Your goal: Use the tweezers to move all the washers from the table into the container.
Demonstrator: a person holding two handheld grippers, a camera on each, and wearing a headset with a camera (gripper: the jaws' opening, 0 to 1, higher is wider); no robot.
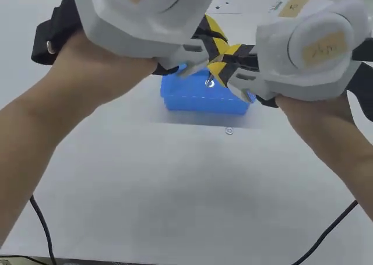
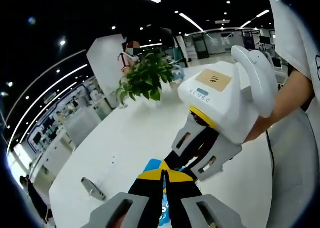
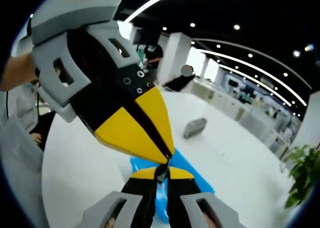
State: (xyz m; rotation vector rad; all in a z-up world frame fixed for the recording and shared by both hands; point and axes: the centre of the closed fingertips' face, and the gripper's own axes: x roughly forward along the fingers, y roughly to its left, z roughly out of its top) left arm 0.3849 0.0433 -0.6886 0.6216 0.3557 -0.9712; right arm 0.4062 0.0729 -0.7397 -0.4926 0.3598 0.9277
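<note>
A blue container [image 1: 198,99] sits mid-table, with both grippers meeting tip to tip just above it. The right gripper [image 1: 224,67] has its jaws closed on thin silver tweezers [image 1: 192,70]. At the tweezers' tip a small washer [image 1: 210,83] hangs over the container. The left gripper [image 1: 217,41] comes in from the upper left with its yellow jaws together, touching the right gripper's tips. In the right gripper view the right gripper [image 3: 162,174] meets the left gripper [image 3: 165,160] over the container [image 3: 190,175]. One more washer [image 1: 229,131] lies on the table in front of the container.
A black cable [image 1: 41,224] trails at the near left and another cable [image 1: 326,230] at the near right. A small grey object [image 3: 195,127] lies farther back on the white table. A potted plant [image 2: 147,80] and people stand beyond the table.
</note>
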